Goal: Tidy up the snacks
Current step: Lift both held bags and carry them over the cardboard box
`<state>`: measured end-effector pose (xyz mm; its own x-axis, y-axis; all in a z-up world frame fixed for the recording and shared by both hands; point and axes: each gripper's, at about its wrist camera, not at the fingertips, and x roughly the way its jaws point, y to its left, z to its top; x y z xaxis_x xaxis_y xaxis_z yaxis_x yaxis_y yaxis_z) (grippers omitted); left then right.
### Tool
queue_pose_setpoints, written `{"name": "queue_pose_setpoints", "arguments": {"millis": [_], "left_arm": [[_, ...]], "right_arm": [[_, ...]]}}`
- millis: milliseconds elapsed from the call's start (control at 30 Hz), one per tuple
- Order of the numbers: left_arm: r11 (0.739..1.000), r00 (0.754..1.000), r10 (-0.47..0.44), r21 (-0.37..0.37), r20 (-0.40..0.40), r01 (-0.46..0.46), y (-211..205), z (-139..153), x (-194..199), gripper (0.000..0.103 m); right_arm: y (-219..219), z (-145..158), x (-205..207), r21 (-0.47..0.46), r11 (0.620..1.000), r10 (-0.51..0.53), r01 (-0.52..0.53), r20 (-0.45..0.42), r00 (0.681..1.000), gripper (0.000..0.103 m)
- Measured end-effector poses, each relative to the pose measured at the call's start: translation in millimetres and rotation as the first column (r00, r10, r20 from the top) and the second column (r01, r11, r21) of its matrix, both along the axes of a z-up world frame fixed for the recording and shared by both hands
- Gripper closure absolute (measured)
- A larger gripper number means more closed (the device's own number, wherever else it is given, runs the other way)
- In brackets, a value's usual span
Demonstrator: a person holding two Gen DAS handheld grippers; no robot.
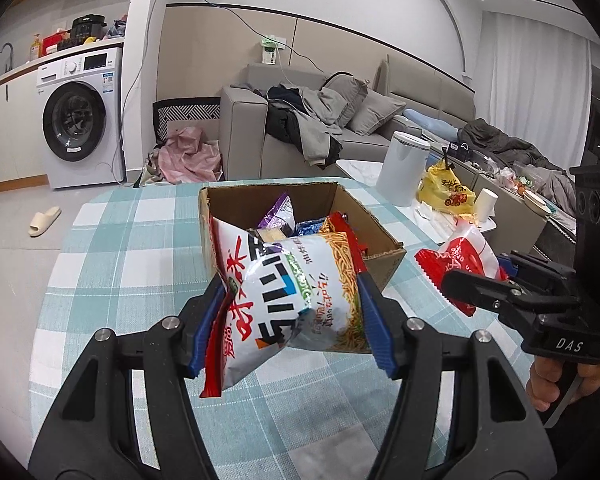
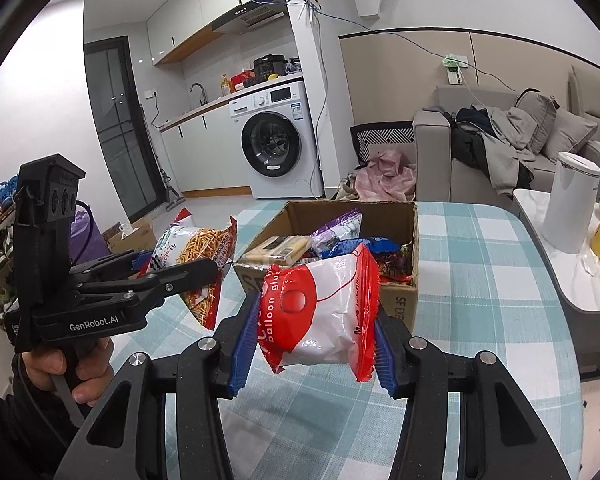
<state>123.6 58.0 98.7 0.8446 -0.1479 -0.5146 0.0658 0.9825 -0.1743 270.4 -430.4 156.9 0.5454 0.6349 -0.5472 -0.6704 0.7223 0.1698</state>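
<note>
My left gripper (image 1: 290,300) is shut on a large white and red noodle-snack bag (image 1: 288,300), held above the table just in front of an open cardboard box (image 1: 388,246). The same bag shows in the right wrist view (image 2: 196,256), left of the box (image 2: 404,300). My right gripper (image 2: 314,316) is shut on a red and white "balloon" packet (image 2: 320,316), held in the air before the box. That packet (image 1: 466,258) shows right of the box in the left wrist view. The box holds several packets, purple (image 1: 280,214), blue and red.
The table has a teal checked cloth (image 1: 112,248). A white canister (image 2: 570,200) and a yellow bag (image 1: 446,190) stand on a low side table to the right. A grey sofa (image 1: 340,128) and a washing machine (image 1: 80,120) are beyond.
</note>
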Motion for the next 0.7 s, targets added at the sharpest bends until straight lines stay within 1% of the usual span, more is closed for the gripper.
{"name": "queue_pose_setpoints", "arguments": {"millis": [167, 467, 700], "left_arm": [[1.000, 1.000, -0.005, 0.008, 0.003, 0.005, -1.6, 0.5, 11.3, 0.043], [1.000, 1.000, 0.019, 0.019, -0.011, -0.019, -0.5, -3.7, 39.4, 0.043], [0.999, 0.999, 0.040, 0.016, -0.011, -0.040, 9.6, -4.7, 63.4, 0.043]], "right_arm": [[-1.4, 3.6, 10.5, 0.002, 1.000, -0.021, 0.021, 0.004, 1.000, 0.052], [-5.9, 6.8, 32.4, 0.017, 0.998, -0.058, 0.058, -0.005, 0.998, 0.052], [-7.6, 10.9, 53.0, 0.037, 0.996, -0.085, 0.086, -0.010, 0.996, 0.052]]}}
